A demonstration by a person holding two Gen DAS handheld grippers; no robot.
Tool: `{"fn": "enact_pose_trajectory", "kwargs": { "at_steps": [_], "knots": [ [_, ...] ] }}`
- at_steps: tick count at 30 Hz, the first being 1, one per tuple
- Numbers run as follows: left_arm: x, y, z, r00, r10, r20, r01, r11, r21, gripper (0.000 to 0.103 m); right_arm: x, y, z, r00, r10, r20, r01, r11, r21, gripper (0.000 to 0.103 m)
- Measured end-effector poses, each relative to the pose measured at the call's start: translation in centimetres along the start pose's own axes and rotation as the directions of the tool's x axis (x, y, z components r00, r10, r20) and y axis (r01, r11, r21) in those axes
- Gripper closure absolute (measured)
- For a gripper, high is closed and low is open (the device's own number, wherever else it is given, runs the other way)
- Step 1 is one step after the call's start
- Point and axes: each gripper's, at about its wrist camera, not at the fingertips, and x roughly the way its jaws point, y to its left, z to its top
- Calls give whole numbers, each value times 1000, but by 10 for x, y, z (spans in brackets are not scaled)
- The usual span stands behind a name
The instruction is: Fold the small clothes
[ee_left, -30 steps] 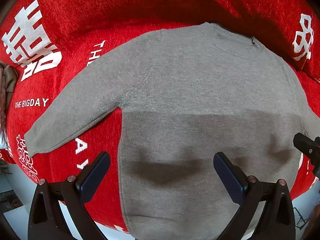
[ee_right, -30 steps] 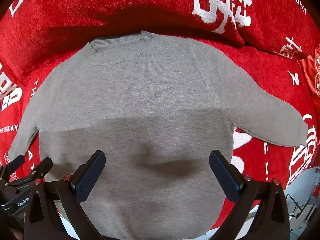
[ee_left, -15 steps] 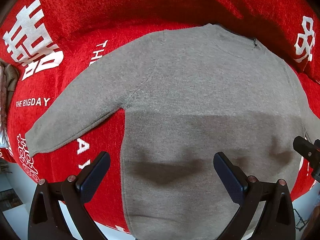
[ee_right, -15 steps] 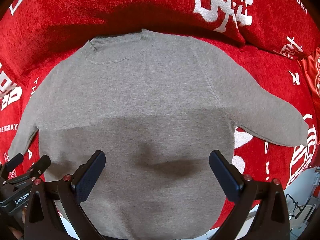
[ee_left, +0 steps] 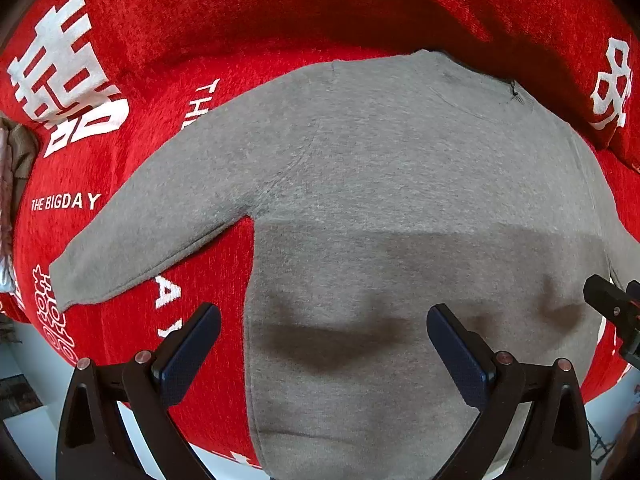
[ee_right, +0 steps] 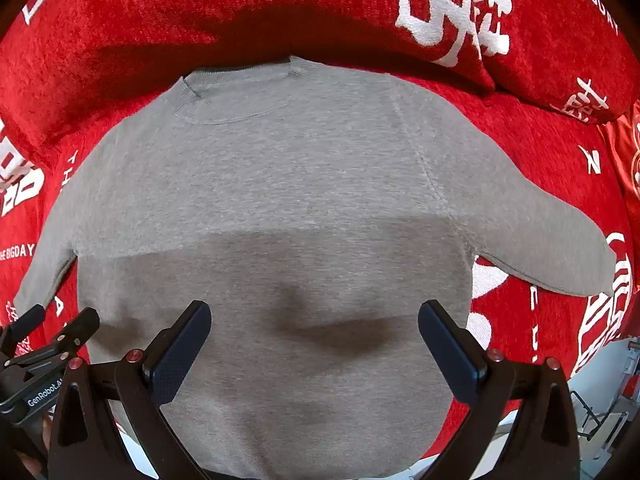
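A small grey sweater [ee_left: 380, 184] lies flat on a red sofa seat, collar toward the backrest and both sleeves spread out. It also shows in the right wrist view [ee_right: 280, 184]. My left gripper [ee_left: 324, 348] is open and empty above the sweater's lower left side, near the hem. My right gripper [ee_right: 314, 344] is open and empty above the lower middle of the body. The left sleeve [ee_left: 152, 236] points out left, the right sleeve [ee_right: 552, 240] out right. Each gripper's tip shows at the edge of the other's view.
The red sofa cover [ee_left: 132, 32] has white printed characters and rises into a backrest behind the collar. A red cushion [ee_right: 520, 20] sits at the back right. The seat's front edge drops to a pale floor [ee_left: 24, 432].
Both views have shifted only slightly; the sweater sits a little further right in the left wrist view. Both grippers stay open and empty.
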Motion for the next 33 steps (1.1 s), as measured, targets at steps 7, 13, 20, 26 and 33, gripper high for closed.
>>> {"fn": "enact_pose_trajectory", "kwargs": {
  "at_steps": [7, 13, 20, 26, 33],
  "knots": [
    [3, 5, -3, 1000, -18, -3, 18, 1000, -9, 0, 1, 7, 1, 1000, -6, -2, 6, 1000, -10, 0],
    [5, 10, -3, 999, -55, 1, 55, 998, -24, 0, 0, 16, 3, 1000, -4, -2, 4, 1000, -23, 0],
    [9, 42, -10, 979, -202, 24, 203, 970, -132, 0, -1, 40, 0, 1000, 29, -3, -29, 997, -68, 0],
    [20, 129, -29, 971, -217, 101, 238, 925, -295, 0, 1, 82, -8, 999, 44, -24, -47, 987, -152, 0],
    [58, 267, -70, 979, -121, 161, 192, 803, -564, 0, 14, 141, -21, 995, 71, -63, -84, 966, -245, 0]
  ]
}}
